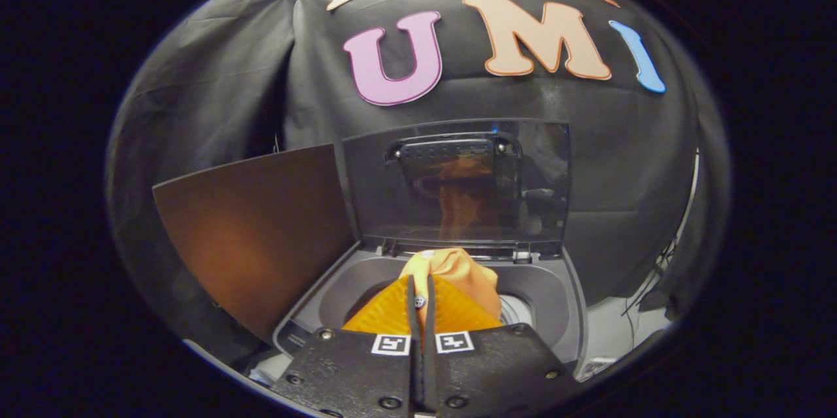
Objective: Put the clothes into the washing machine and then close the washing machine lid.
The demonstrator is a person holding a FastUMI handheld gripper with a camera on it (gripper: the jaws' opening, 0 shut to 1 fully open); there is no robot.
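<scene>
Over the open washing machine [327,300], gripper [422,287] pinching orange cloth [458,271] above drum, lid [458,176] raised upright.

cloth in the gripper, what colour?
Orange, plain, no pattern. The cloth is pinched in the gripper over the washing machine opening; gripper view.

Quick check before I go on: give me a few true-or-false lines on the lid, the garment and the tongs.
1. The washing machine lid stands open. True.
2. The orange garment lies on the floor beside the machine. False: it hangs over the drum opening, pinched in the tongs.
3. The tongs are spread wide. False: the fingers are nearly together, shut on the garment.
4. A brown board stands beside the washing machine. True.
5. The garment is blue. False: it is orange.
</scene>
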